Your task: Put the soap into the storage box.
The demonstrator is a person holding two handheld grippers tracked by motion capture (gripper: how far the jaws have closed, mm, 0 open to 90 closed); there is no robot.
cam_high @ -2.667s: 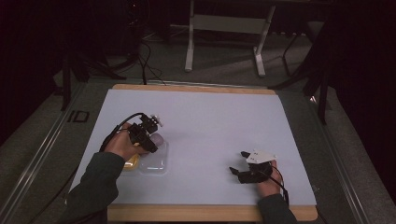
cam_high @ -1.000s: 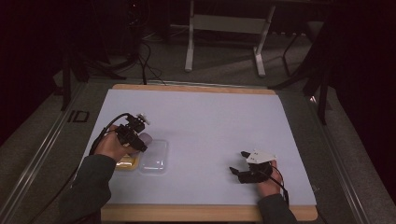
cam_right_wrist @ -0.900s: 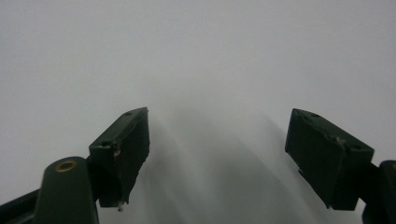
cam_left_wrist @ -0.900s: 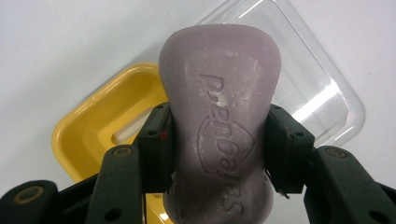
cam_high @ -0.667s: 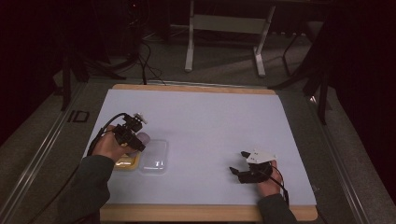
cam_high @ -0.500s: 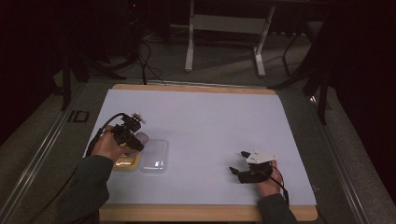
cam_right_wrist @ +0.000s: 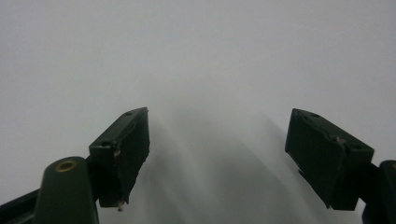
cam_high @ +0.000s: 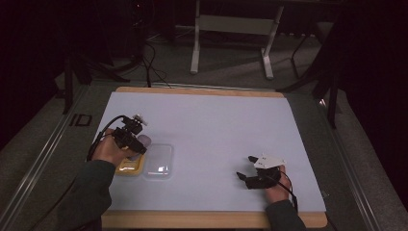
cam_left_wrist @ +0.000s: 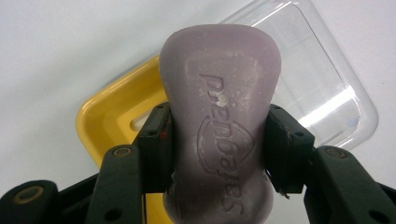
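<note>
The left gripper (cam_left_wrist: pixel 218 140) pinched a purple soap bar (cam_left_wrist: pixel 219 112) by its narrow waist, one jaw pressed to each side. The bar's near end was cut off at the bottom of the left gripper view. Raised lettering showed on its face, upside down and hard to read. Below it sat a yellow tray (cam_left_wrist: pixel 105 116), mostly hidden by the bar and jaws; one slot in its floor peeked out. Beside the tray lay a clear lid (cam_left_wrist: pixel 327 93), its far corner cut off at the top edge. Whether the bar touched the tray could not be told.

From the high view, the left gripper (cam_high: pixel 139 144) was at the table's (cam_high: pixel 216 115) left side, over the tray (cam_high: pixel 127 167), with the soap (cam_high: pixel 144 141) a pale blur at its tip. The lid (cam_high: pixel 159 161) was just beside the tray, faint against the white sheet. The left hand (cam_high: pixel 108 150) covered part of the tray.

The right gripper (cam_high: pixel 244 168) was near the front right, well apart from the rest, jaws spread with nothing between them. In the right gripper view (cam_right_wrist: pixel 217 149) they stood wide over plain white surface, with soft shadows.
</note>
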